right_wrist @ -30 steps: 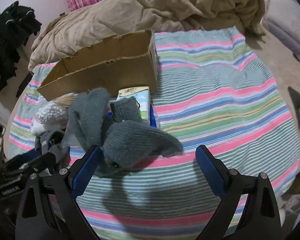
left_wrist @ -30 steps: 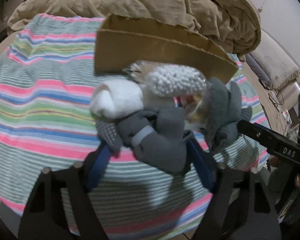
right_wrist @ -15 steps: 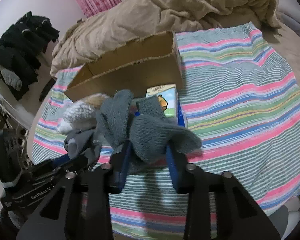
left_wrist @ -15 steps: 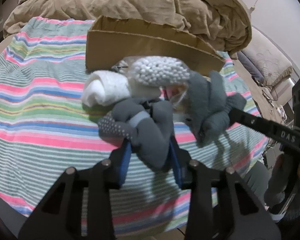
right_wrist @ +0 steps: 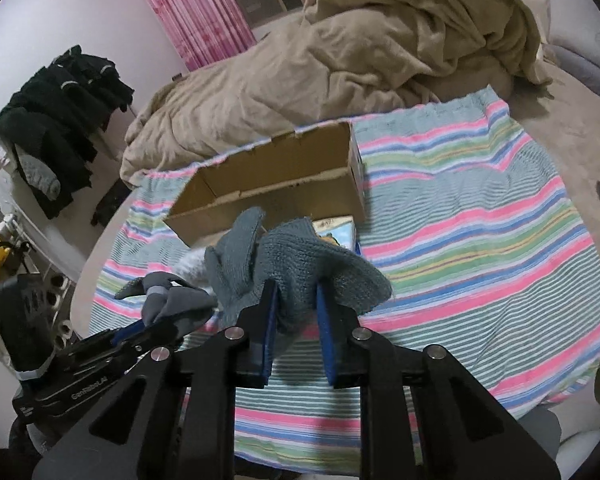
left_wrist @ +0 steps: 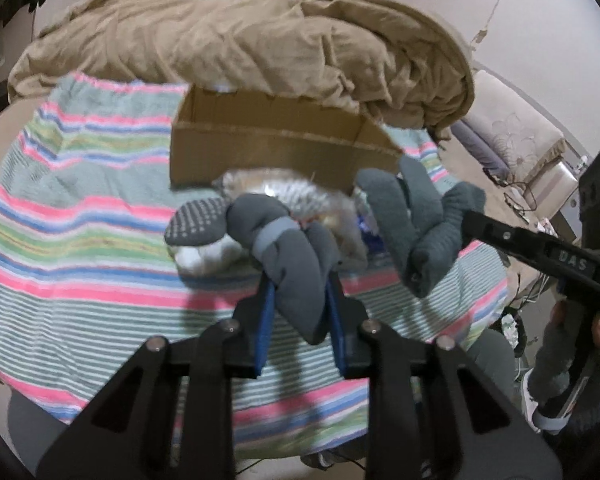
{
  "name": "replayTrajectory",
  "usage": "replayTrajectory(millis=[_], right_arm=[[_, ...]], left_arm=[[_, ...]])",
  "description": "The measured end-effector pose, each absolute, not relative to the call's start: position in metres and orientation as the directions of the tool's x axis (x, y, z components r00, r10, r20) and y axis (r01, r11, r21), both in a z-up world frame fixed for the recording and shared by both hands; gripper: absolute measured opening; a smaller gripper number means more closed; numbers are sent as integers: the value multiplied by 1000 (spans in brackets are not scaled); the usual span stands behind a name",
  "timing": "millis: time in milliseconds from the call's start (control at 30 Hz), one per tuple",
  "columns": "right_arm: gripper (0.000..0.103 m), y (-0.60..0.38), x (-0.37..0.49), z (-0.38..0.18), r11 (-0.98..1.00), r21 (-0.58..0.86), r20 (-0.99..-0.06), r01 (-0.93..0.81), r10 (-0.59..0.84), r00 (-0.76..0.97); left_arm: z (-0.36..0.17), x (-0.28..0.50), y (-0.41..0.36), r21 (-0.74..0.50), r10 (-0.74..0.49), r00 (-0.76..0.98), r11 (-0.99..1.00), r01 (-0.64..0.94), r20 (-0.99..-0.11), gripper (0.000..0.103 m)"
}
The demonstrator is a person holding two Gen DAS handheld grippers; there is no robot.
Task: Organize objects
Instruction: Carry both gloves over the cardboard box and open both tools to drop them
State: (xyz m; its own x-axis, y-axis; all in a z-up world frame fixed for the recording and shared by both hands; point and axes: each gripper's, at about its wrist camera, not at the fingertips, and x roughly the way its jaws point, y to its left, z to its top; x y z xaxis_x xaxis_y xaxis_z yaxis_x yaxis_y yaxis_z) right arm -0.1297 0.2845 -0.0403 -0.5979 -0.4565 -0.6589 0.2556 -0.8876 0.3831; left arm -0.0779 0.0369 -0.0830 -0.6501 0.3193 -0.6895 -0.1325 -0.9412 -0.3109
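Observation:
My left gripper [left_wrist: 299, 288] is shut on a dark grey sock bundle [left_wrist: 288, 252] with a lighter band and a dotted sole, held above the striped blanket [left_wrist: 80, 200]. In the right wrist view, the jaws of my right gripper [right_wrist: 296, 304] are closing, and their blue pads squeeze a grey-green knitted glove [right_wrist: 300, 256], which is also off the blanket. The same glove [left_wrist: 412, 216] hangs to the right in the left wrist view. An open cardboard box [right_wrist: 276, 176] stands just behind both bundles, and its inside looks bare.
A white fluffy roll [left_wrist: 204, 254] and a clear crinkled bag [left_wrist: 284, 196] lie in front of the box. A small cartoon-printed pack [right_wrist: 336, 232] sits by the box's right end. A beige duvet [left_wrist: 260, 48] is heaped behind. Dark clothes [right_wrist: 60, 120] hang at far left.
Both grippers went from wide open to closed on their bundles. Each then rose, lifting the sock bundle and the glove off the blanket.

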Motion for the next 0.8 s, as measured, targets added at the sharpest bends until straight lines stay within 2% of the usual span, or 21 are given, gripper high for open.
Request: replayTrajectory(millis=[433, 800], right_arm=[[20, 285, -133, 16, -882, 341, -566, 326, -469, -678], [20, 281, -182, 43, -889, 302, -501, 343, -455, -736]], left_arm=[[-11, -78, 27, -301, 332, -734, -936, -180, -592, 25], [18, -132, 35, -265, 333, -774, -939, -219, -539, 25]])
